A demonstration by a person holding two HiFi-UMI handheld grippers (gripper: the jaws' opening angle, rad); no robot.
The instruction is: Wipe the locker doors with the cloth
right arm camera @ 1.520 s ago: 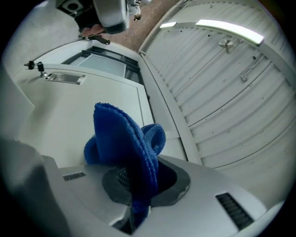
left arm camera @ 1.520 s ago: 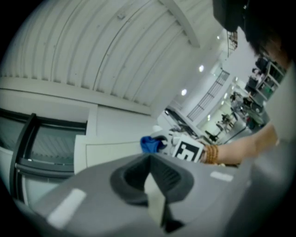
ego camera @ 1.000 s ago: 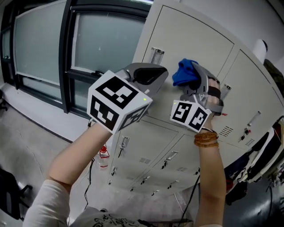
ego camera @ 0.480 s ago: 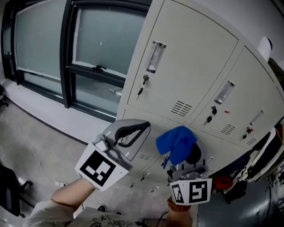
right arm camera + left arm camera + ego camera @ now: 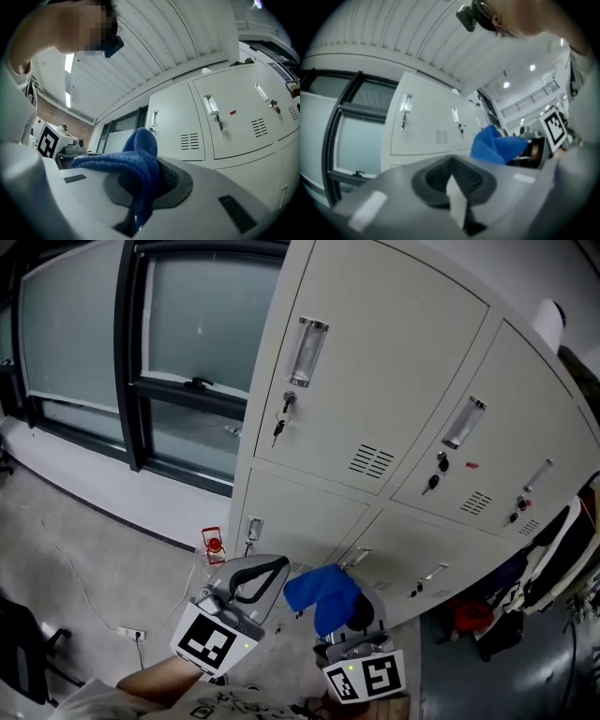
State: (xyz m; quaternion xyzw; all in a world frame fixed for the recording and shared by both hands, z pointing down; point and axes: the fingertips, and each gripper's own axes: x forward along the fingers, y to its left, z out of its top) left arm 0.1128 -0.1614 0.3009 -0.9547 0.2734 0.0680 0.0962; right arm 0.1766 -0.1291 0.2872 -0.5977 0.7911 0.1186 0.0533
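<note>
Low at centre frame, my right claw (image 5: 354, 620) was clamped on the blue cloth (image 5: 323, 592); my left claw (image 5: 269, 572) was closed, empty, facing the locker doors (image 5: 375, 362).

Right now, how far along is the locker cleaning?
Done: the right gripper has its fingers shut on the blue cloth. In hand: the cloth is held clear of the locker doors; the left gripper is shut and empty. Left: the wiping; no door shows wiped marks.
</note>
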